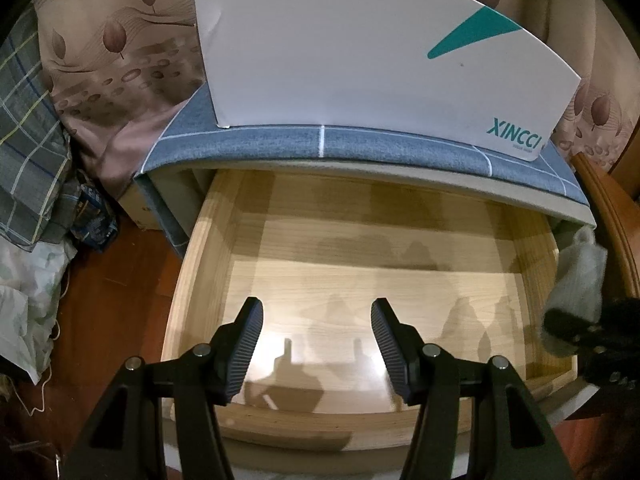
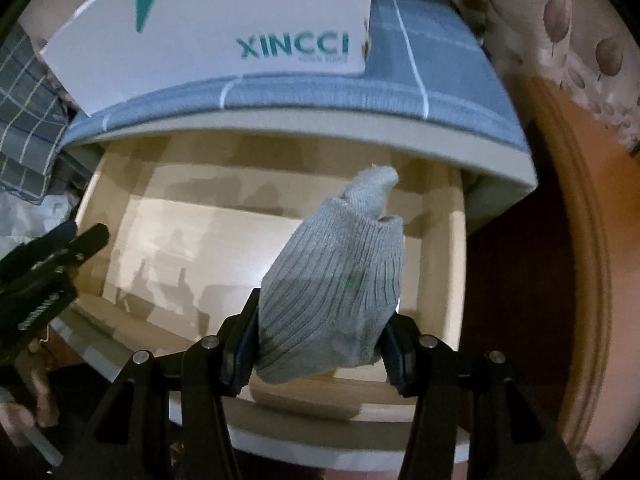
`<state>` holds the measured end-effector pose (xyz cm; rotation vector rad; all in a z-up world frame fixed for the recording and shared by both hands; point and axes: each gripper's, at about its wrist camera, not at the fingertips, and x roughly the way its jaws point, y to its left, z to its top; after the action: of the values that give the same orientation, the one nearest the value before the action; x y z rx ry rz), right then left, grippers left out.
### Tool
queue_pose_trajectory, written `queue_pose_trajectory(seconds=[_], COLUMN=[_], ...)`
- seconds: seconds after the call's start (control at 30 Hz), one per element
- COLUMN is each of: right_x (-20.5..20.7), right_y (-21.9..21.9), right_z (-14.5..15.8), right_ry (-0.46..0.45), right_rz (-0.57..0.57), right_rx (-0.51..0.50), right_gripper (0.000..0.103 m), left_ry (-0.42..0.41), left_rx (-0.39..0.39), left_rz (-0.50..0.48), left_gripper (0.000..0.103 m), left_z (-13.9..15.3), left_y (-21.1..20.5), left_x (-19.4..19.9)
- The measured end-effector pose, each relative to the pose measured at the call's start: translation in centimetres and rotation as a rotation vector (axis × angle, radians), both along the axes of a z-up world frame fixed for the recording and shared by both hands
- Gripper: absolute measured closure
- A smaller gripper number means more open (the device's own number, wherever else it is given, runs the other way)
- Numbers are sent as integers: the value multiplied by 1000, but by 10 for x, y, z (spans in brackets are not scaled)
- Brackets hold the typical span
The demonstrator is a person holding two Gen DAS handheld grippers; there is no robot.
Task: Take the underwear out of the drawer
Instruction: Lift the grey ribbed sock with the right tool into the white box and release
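A pale wooden drawer (image 1: 200, 264) (image 2: 454, 264) stands pulled out from a small cabinet, its bottom bare. My right gripper (image 2: 320, 332) is shut on a rolled grey ribbed knit bundle (image 2: 336, 280), held up above the drawer. In the left wrist view that bundle (image 1: 576, 280) hangs over the drawer's right side, with the right gripper (image 1: 568, 328) dark below it. My left gripper (image 1: 316, 316) hovers open over the drawer's front part with nothing between its fingers; it also shows at the left edge of the right wrist view (image 2: 60, 256).
A white XINCCI box (image 1: 360, 60) (image 2: 224, 28) sits on the cabinet's blue checked cover (image 1: 380, 144). Bedding with a leaf print (image 1: 120, 60) and plaid cloth (image 1: 28, 140) lie at the left. A wooden bed frame (image 2: 580, 240) runs along the right. A person's hand (image 2: 36, 404) shows lower left.
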<state>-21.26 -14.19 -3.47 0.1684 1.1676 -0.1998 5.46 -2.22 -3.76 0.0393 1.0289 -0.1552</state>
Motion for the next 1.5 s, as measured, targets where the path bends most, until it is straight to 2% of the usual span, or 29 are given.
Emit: queue_pose_trajectory(seconds=[0.47, 0.63, 1.13, 1.5], right_x=[12, 23, 70, 130], right_y=[-3, -3, 2, 3], right_z=[96, 120, 165, 168], right_ry=[-156, -212, -281, -266], right_rz=[22, 29, 67, 73], right_rx=[-57, -66, -69, -100], right_gripper=[54, 54, 54, 53], left_ry=[2, 1, -2, -12], left_rx=[6, 10, 5, 1], left_rz=[6, 9, 19, 37], left_gripper=[45, 45, 45, 45], left_z=[0, 0, 0, 2], left_y=[0, 1, 3, 7], left_x=[-2, -2, -3, -3])
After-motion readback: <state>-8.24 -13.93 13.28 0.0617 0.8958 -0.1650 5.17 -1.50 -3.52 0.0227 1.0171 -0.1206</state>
